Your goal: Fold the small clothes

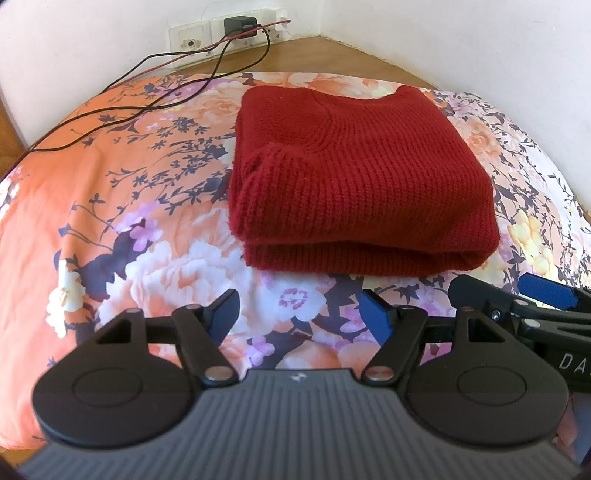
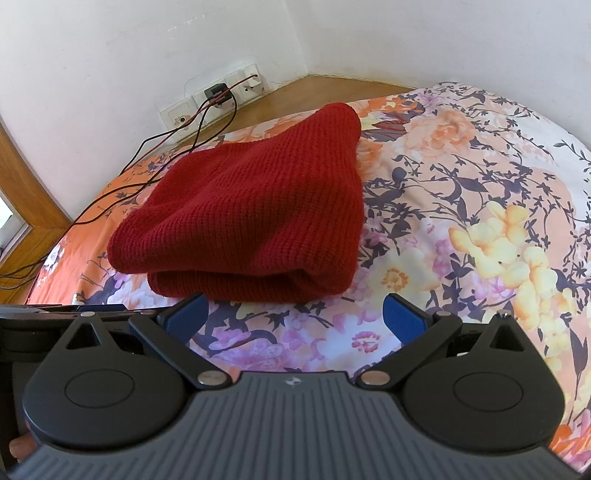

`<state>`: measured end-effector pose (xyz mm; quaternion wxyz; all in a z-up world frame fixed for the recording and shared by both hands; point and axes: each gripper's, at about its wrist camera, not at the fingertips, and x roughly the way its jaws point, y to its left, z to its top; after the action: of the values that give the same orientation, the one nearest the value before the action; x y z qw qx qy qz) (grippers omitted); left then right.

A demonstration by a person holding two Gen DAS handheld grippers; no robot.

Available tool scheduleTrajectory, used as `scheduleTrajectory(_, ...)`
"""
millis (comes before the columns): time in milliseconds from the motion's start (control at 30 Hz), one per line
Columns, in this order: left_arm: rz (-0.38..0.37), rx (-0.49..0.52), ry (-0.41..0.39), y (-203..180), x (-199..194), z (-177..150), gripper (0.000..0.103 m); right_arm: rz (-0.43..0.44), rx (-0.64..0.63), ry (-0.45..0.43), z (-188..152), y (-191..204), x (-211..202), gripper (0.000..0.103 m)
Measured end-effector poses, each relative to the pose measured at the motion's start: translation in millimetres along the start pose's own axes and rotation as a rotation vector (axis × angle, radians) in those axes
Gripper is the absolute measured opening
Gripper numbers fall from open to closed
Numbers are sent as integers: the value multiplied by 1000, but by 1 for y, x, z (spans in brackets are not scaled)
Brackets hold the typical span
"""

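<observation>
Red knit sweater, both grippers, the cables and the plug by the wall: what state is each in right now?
Red knit sweater: folded into a compact bundle, lying on the floral bedspread, nothing gripping it.
Left gripper: open, empty, short of the sweater's near edge.
Right gripper: open, empty, also short of the sweater.
Black adapter: plugged into the wall socket strip.
Red and black cables: slack, trailing across the bedspread.

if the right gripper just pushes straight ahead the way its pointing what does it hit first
Most likely the near folded edge of the red knit sweater, which lies just beyond the open right gripper on the floral bedspread. Its height above the bedspread is unclear.
</observation>
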<state>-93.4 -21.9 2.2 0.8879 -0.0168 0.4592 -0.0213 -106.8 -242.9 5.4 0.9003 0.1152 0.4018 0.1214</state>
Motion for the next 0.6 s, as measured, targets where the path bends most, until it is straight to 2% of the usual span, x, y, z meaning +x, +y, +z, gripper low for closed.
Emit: scheduleTrajectory(600,0,-1,3,-1,1,0,73,-2,2,1,0,-1,-1,103)
